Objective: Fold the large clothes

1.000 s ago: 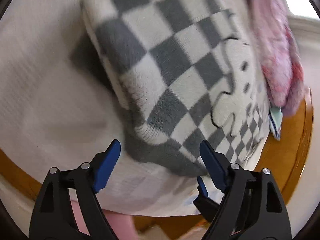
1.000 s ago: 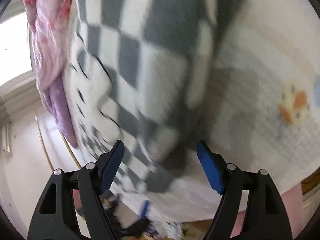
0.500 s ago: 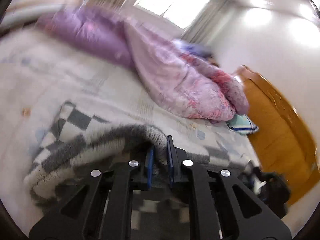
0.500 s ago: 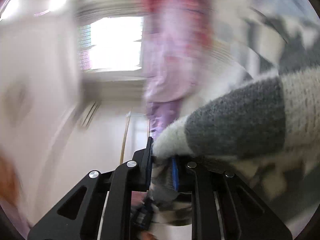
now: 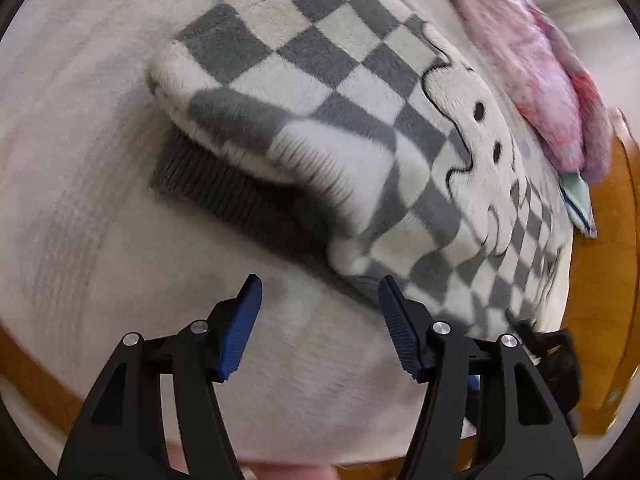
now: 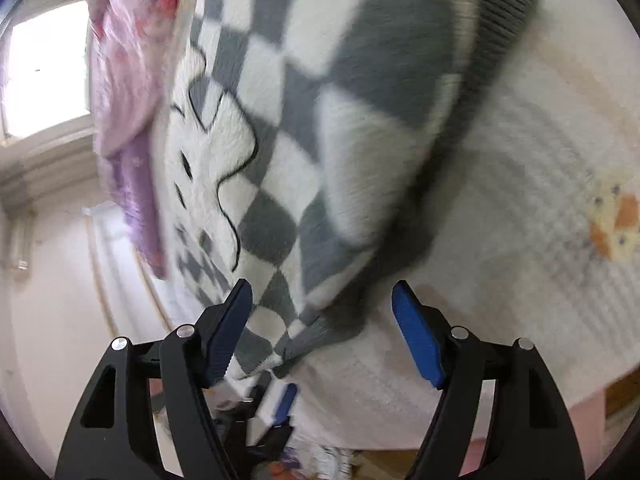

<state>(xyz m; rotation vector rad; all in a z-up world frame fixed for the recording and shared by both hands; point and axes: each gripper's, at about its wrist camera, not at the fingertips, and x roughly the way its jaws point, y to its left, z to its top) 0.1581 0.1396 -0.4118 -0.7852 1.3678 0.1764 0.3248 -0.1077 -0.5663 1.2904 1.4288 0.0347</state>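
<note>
**Release after a fold: both claws opening above a checkered sweater**

The checkered sweater (image 5: 340,92) lies folded on the bed (image 5: 100,260), its grey ribbed hem (image 5: 224,192) showing under the upper layer. The left claw (image 5: 320,320) is opening and empty, with only bedsheet between its pads; the fold edge lies just beyond its right pad. The right claw (image 6: 320,320) is likewise opening; the sweater's lower corner sits between its pads, but they do not press on it. To finish this step well, lift both claws straight clear so no pad drags the fold, then check the edges align. A pink quilt (image 5: 532,60) lies beyond the sweater.
</note>
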